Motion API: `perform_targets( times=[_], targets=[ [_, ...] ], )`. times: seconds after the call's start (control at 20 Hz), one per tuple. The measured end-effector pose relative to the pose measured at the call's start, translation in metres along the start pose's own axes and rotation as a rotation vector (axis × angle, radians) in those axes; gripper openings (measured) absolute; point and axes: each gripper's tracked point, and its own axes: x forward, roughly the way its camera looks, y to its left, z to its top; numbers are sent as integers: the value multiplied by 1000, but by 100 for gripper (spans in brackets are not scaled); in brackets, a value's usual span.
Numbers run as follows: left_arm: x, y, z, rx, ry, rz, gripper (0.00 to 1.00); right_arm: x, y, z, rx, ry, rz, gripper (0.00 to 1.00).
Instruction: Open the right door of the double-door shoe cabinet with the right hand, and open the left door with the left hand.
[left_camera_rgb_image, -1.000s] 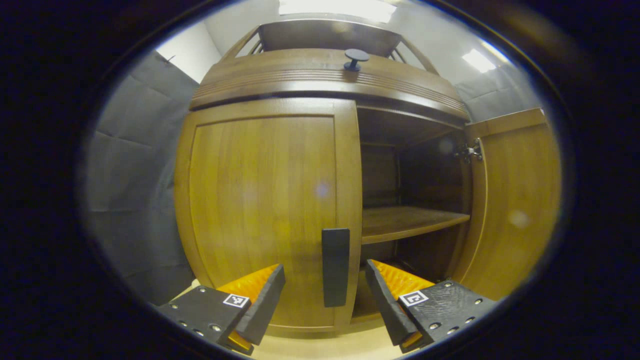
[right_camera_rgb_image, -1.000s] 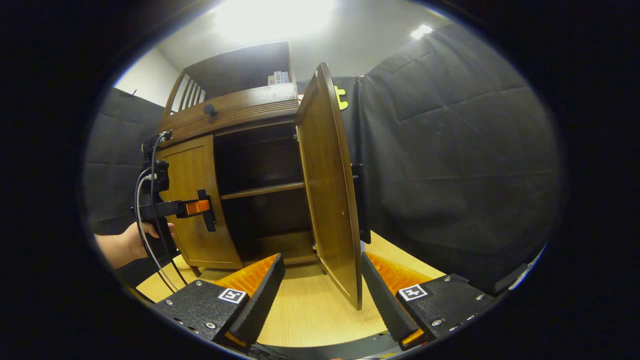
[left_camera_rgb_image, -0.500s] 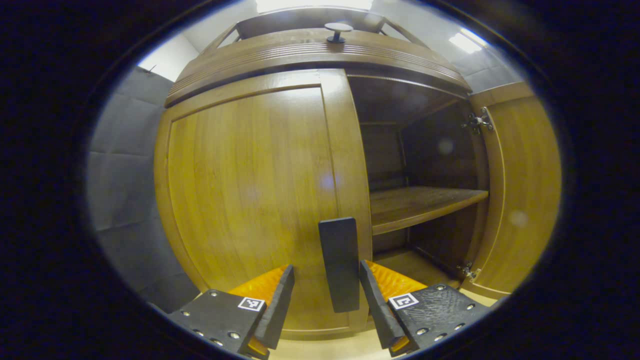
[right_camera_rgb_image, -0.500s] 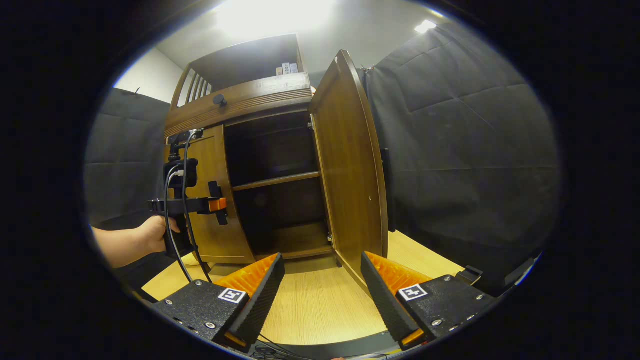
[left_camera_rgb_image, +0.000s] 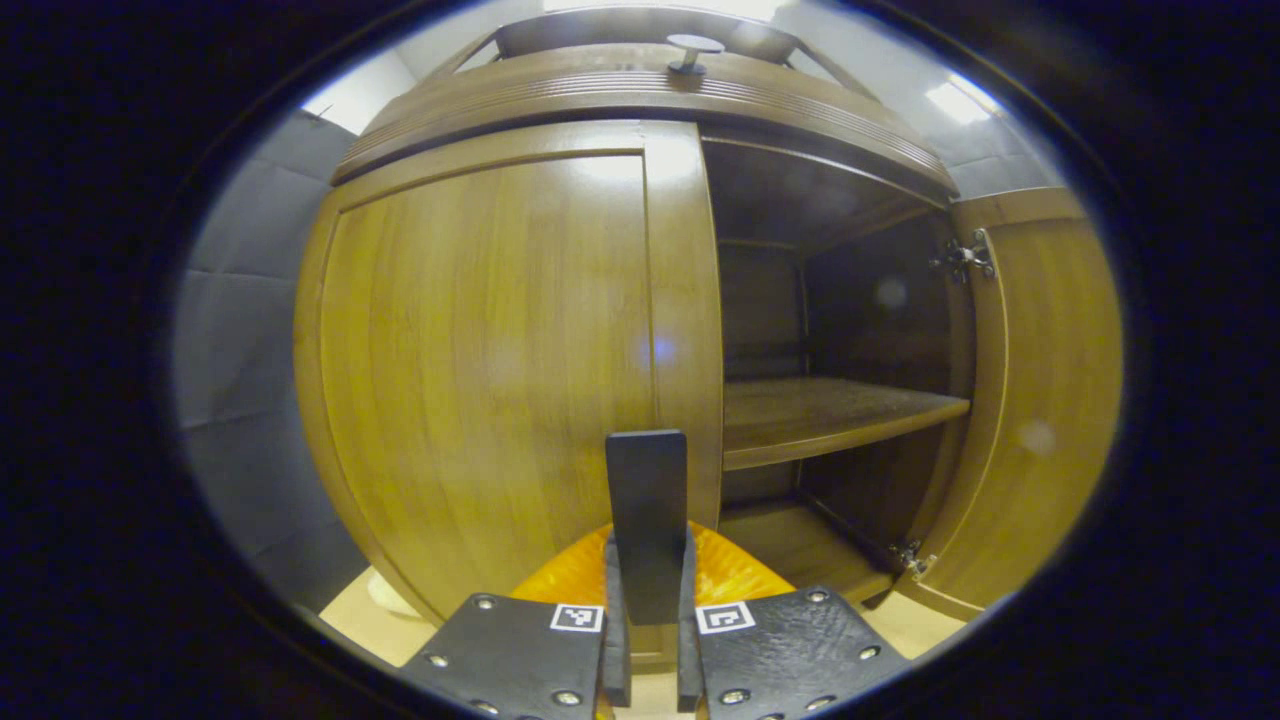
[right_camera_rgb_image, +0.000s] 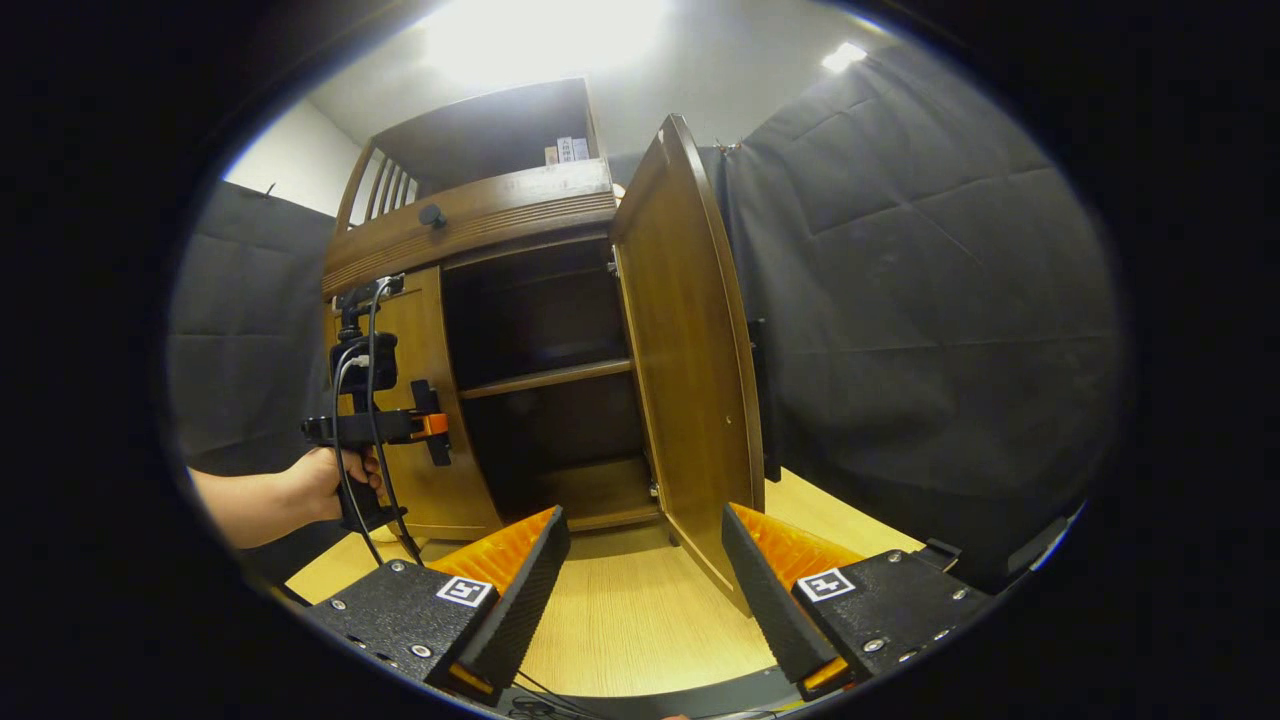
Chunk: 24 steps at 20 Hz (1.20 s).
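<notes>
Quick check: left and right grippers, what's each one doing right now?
Left gripper: shut on the left door handle.
Right gripper: open, holding nothing, back from the open right door.

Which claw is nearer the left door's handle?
Left. The left claw is shut on the left door's handle; the right claw is open, back from the cabinet.

Brown wooden shoe cabinet (right_camera_rgb_image: 470, 230): right door (right_camera_rgb_image: 690, 330) swung wide, left door (left_camera_rgb_image: 480, 350) shut.

A light wooden table (right_camera_rgb_image: 620, 620) is underneath. Black cloth (right_camera_rgb_image: 920, 300) hangs behind. A bright lamp (right_camera_rgb_image: 540, 30) shines on the ceiling.
</notes>
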Motion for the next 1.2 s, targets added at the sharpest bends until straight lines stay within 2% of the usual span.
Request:
perform_targets(
  times=[0.4,0.45,1.2],
  targets=[
    [-7,0,9,-28,0,-21,19,-4,6,7,-10,-16,26,95],
    [-7,0,5,-33,1,-24,26,-5,8,8,-10,-17,30,95],
    [-7,1,3,-69,9,-14,26,-22,49,11,-50,-37,100,95]
  ],
)
